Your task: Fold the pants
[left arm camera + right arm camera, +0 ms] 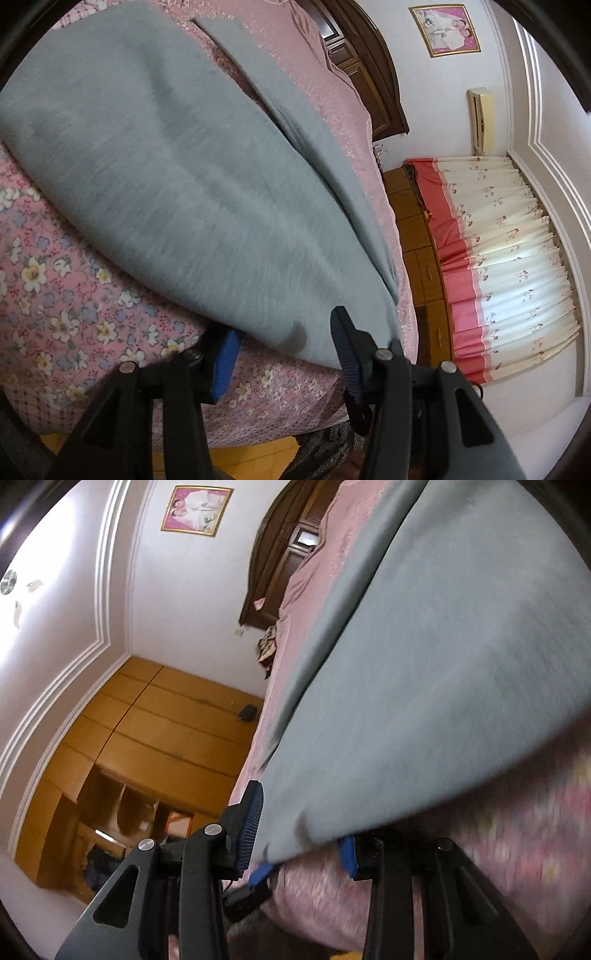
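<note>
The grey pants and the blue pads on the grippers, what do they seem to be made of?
The grey pants look like soft knit, sweatshirt-like cotton: matte, faintly heathered, draping in smooth folds. The blue pads look like ribbed rubber or soft plastic, with fine parallel grooves across a dull face. Neither can be confirmed by sight alone.

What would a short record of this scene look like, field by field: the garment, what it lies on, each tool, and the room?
garment: grey pants, spread flat
surface: bed with pink flowered sheet
left tool: jaws apart, pants' near edge between them
right tool: jaws on either side of the pants' corner; grip unclear
room: framed picture on wall, curtain, wooden floor
</note>
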`<control>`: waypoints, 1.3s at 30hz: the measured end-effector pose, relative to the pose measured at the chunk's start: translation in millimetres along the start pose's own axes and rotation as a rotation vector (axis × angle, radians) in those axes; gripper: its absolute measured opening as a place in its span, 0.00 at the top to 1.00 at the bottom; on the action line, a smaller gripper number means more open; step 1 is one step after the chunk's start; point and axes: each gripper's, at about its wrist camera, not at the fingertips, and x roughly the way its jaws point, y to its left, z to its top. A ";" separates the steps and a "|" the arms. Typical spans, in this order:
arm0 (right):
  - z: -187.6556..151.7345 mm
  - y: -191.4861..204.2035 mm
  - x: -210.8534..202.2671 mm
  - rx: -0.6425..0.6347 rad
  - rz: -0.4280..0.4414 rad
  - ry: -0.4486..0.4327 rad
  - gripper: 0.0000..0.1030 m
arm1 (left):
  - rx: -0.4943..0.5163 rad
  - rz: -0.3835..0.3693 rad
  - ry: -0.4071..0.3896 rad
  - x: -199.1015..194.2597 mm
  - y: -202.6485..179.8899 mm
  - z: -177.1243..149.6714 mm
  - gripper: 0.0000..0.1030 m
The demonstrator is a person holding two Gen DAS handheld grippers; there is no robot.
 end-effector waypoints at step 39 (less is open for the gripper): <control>276.7 74.0 204.5 -1.266 -0.555 1.150 0.57 | 1.527 0.443 0.637 197.8 -202.6 176.4 0.50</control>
